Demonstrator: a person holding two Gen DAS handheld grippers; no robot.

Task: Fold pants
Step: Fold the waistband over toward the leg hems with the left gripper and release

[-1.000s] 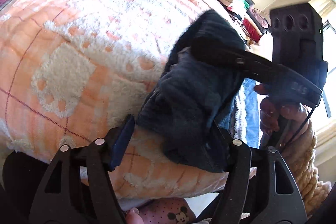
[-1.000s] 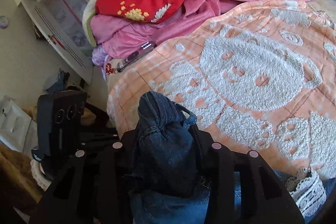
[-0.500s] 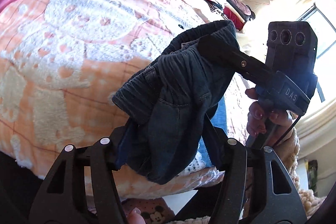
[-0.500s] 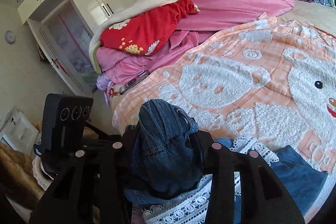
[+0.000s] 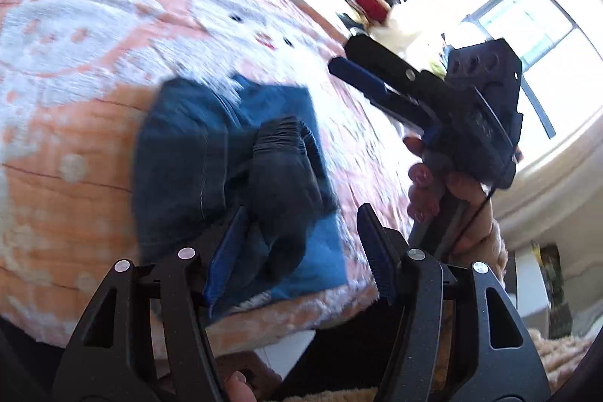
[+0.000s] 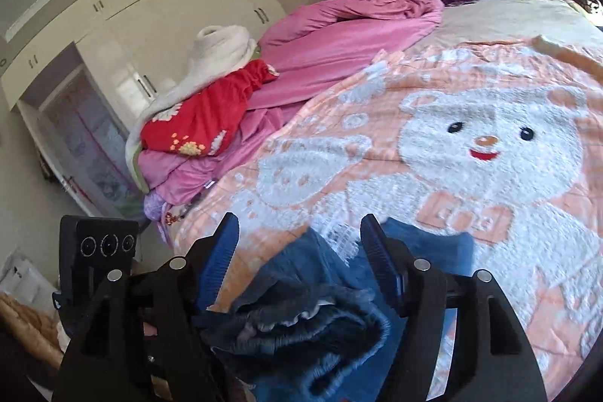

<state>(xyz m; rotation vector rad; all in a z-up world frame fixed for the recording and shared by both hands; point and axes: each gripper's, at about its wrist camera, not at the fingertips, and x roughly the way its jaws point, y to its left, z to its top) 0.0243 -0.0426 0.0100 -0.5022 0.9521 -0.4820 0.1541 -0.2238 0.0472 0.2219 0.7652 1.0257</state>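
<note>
My left gripper (image 5: 301, 236) and right gripper (image 6: 299, 259) both have their jaws spread, gripping nothing. The blue jeans (image 6: 301, 330) lie bunched on the near edge of the peach bear-print blanket (image 6: 490, 145), just below both grippers.

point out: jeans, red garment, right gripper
jeans (image 6: 301, 338): right wrist view, bunched dark denim near the waistband.
red garment (image 6: 203, 123): right wrist view, middle of the red cloth on the pink pile.
right gripper (image 5: 341, 57): left wrist view, between its open fingertips.
</note>
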